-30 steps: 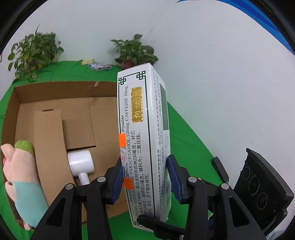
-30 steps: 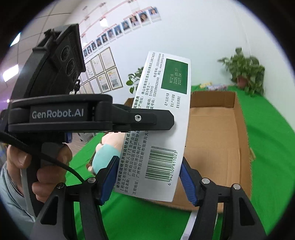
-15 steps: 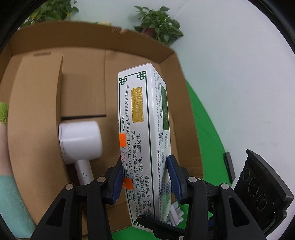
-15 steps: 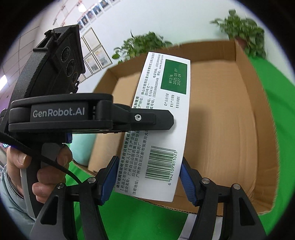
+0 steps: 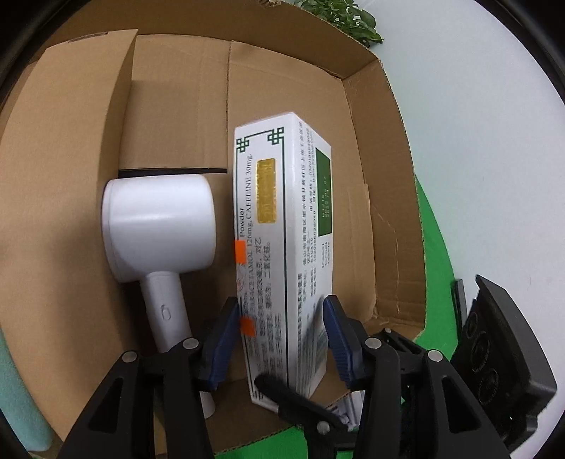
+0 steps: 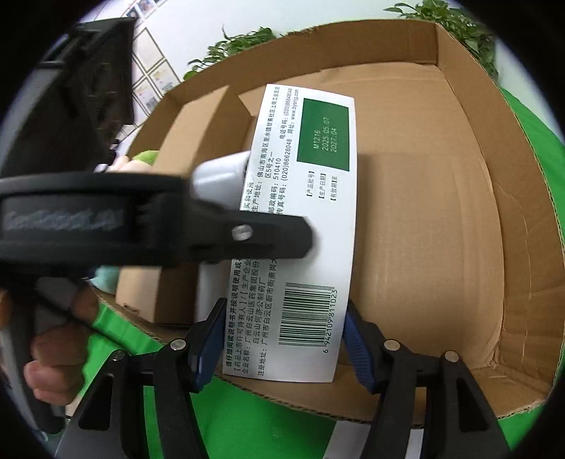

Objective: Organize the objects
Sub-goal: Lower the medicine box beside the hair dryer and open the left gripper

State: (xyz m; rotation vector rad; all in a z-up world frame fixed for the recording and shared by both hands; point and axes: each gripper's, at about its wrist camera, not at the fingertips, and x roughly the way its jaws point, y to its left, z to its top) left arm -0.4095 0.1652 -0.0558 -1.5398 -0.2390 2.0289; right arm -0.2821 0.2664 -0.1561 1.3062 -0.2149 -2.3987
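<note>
Green cloth (image 6: 529, 148) covers the table under the open brown cardboard carton (image 5: 388, 176), with potted plants (image 6: 459, 21) against a white wall behind.

Change noted: a second ago the tall white medicine box with green trim and Chinese print (image 5: 282, 247) was held above the carton's near rim; now both wrist views look down into the carton and the box stands inside it. You have lowered it with both hands.

Left gripper (image 5: 279, 339): its jaws are opening. The blue pads (image 5: 220, 339) flank the lower end of the box, with a sliver of gap showing on the left pad, so I judge the grip to be letting go.

Right gripper (image 6: 282, 349): half open, pads set against the narrow barcode face of the same box; it appears to be holding.

Position: the box stands upright between your fingers. Just left of the left gripper lies a white hair dryer with a round barrel and straight handle (image 5: 159, 219), close beside the box. Right of the box the carton floor is bare.

Meaning for the task: placement looks nearly done. I cannot see whether the bottom edge is seated on the floor. If it is not, a full release may tip the box toward the dryer.
</note>
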